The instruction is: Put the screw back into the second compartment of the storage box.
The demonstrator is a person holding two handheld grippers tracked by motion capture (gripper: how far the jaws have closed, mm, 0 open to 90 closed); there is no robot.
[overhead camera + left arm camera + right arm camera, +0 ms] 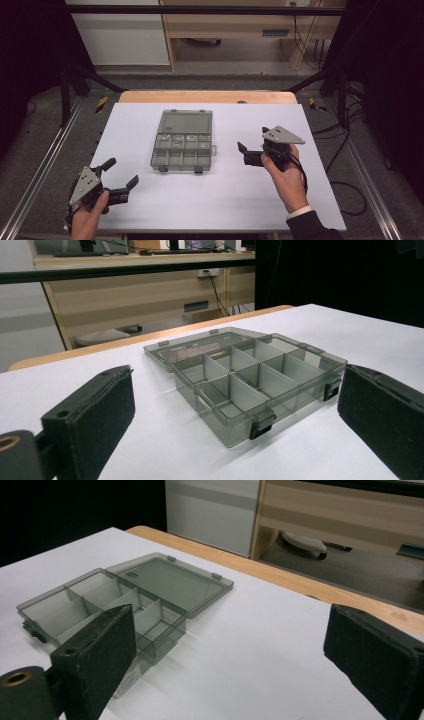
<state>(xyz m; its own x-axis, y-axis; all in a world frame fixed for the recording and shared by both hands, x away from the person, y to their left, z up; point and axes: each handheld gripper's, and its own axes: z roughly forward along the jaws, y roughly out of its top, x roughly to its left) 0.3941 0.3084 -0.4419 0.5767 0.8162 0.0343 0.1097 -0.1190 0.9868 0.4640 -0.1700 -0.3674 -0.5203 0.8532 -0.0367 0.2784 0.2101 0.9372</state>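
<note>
High view: one box [182,142] lies open mid-table [220,200], between the left gripper [121,174] and right gripper [250,145], both spread, empty. Left gripper view: eight compartments. Right gripper view: lid marking unreadable.

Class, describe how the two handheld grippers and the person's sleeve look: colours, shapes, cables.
Each gripper, left gripper and right gripper, is black with two blocky padded jaws and a grey three-cornered plate on top. A black cable trails from the right one. The right arm wears a dark sleeve with a white cuff.
</note>
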